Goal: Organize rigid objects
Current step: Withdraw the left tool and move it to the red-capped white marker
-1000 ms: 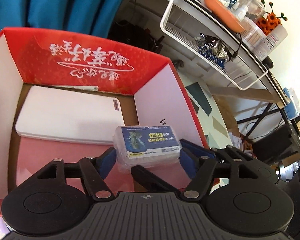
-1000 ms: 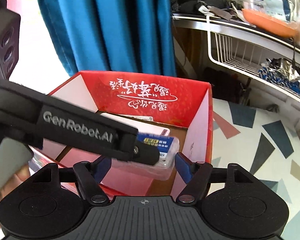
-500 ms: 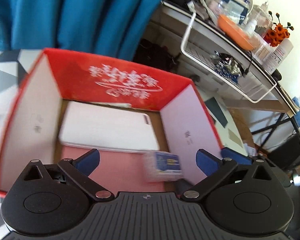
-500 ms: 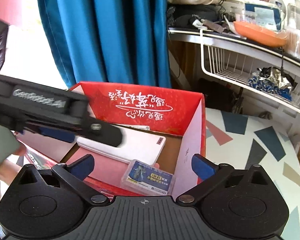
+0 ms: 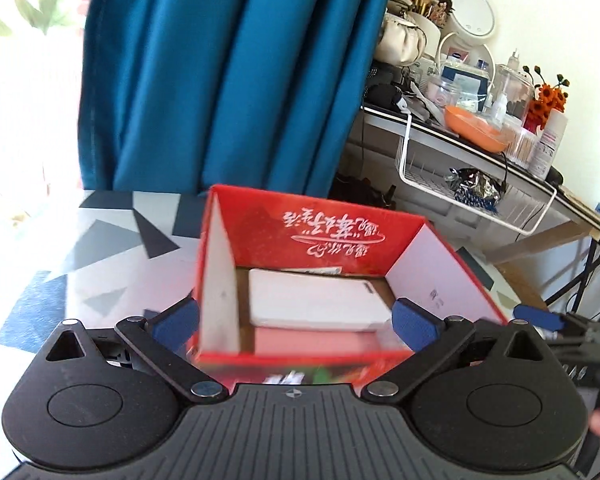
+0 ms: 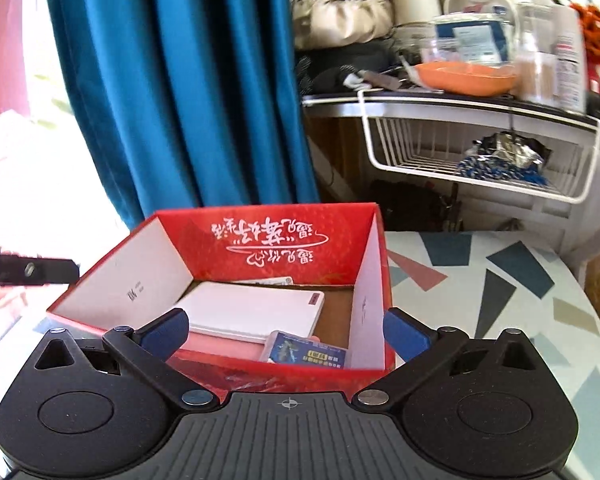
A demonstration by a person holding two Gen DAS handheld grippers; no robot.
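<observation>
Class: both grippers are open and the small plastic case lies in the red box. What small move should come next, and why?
Probably draw both grippers back from the red box. The plastic case rests inside beside the white slab, and neither the left gripper nor the right gripper holds anything.

We see a red cardboard box [image 6: 268, 240], shiny outside, a smooth white plastic case [image 6: 256, 312] inside, and soft blue cloth curtain [image 6: 172, 80] at twelve o'clock.

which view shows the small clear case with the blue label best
The right wrist view: the small clear case lies in the red box's near right corner, beside the white flat box, blue label facing up. In the left wrist view, the box's near wall hides it.
</observation>
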